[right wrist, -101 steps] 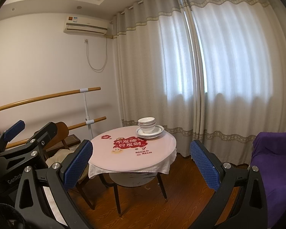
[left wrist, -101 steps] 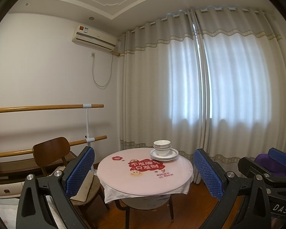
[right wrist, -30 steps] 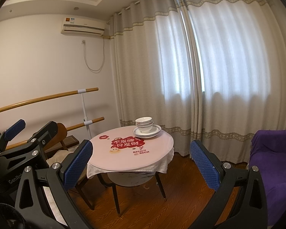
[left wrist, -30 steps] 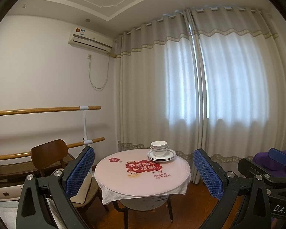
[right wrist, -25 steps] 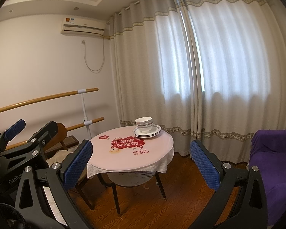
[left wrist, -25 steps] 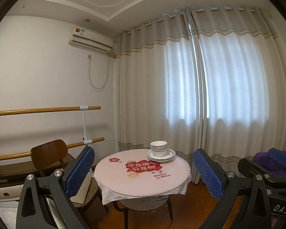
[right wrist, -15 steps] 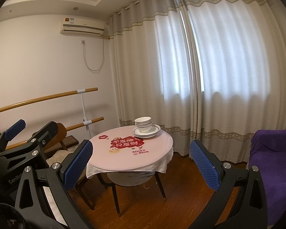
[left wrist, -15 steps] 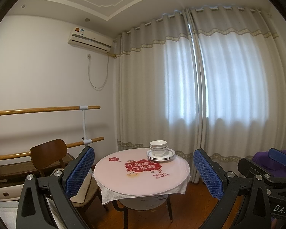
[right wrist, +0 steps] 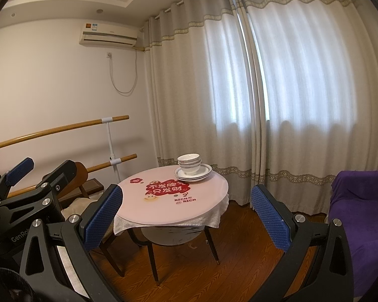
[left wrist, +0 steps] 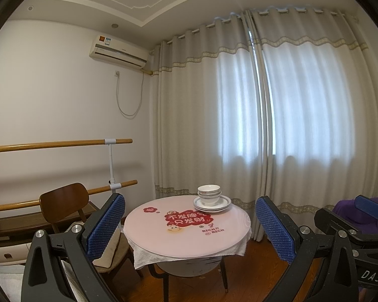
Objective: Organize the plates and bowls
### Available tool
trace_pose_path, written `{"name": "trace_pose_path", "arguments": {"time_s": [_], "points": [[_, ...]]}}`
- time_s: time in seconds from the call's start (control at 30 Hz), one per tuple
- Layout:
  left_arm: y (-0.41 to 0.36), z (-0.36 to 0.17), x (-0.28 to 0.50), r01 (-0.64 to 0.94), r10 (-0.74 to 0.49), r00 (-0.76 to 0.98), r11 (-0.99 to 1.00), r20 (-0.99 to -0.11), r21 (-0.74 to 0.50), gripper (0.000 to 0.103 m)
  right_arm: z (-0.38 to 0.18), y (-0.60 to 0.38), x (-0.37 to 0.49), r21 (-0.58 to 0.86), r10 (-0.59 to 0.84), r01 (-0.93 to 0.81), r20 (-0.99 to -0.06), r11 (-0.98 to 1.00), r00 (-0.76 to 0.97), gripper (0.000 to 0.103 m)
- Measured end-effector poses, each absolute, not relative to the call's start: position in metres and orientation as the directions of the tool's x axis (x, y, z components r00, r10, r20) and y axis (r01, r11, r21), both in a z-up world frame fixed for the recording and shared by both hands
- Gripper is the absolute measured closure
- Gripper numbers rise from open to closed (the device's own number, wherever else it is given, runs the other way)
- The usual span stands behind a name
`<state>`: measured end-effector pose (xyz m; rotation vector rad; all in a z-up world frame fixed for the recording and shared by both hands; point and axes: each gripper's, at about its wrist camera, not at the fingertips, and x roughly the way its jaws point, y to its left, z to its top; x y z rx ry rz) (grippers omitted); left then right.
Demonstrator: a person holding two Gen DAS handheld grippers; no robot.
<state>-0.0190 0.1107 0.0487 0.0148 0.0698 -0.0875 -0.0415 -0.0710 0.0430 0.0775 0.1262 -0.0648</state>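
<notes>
A stack of white bowls point(left wrist: 209, 192) sits on a stack of white plates point(left wrist: 212, 204) at the far side of a round pink table point(left wrist: 186, 236). The same bowls point(right wrist: 189, 162) and plates point(right wrist: 193, 172) show in the right wrist view on the table point(right wrist: 174, 206). My left gripper point(left wrist: 189, 226) is open and empty, well back from the table. My right gripper point(right wrist: 186, 214) is open and empty, also well back. The left gripper's body shows at the left of the right wrist view point(right wrist: 25, 191).
A brown wooden chair point(left wrist: 65, 203) stands left of the table. Wooden wall bars point(left wrist: 60, 143) run along the left wall. Long curtains point(left wrist: 264, 125) hang behind the table. A purple-covered seat point(right wrist: 360, 214) stands at the right. The floor point(right wrist: 201, 264) is wood.
Both views have drifted slightly back from the table, which looks a little smaller and lower left. The dishes have not moved. Both grippers stay open.
</notes>
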Motion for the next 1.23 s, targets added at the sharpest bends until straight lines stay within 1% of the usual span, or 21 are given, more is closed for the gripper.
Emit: {"name": "trace_pose_path", "arguments": {"time_s": [0.7, 1.23], "points": [[0.1108, 0.0486, -0.0195, 0.088, -0.087, 0.994, 0.996, -0.068, 0.013, 0.001, 0.0438, -0.0718, -0.0419, 0.075, -0.061, 0.072, -0.13, 0.995, 0.99, 0.0], [0.1115, 0.0515, -0.0178, 0.089, -0.088, 0.993, 0.996, -0.084, 0.009, 0.001, 0.0433, -0.0718, -0.044, 0.077, -0.064, 0.074, -0.133, 0.994, 0.989, 0.0]]}}
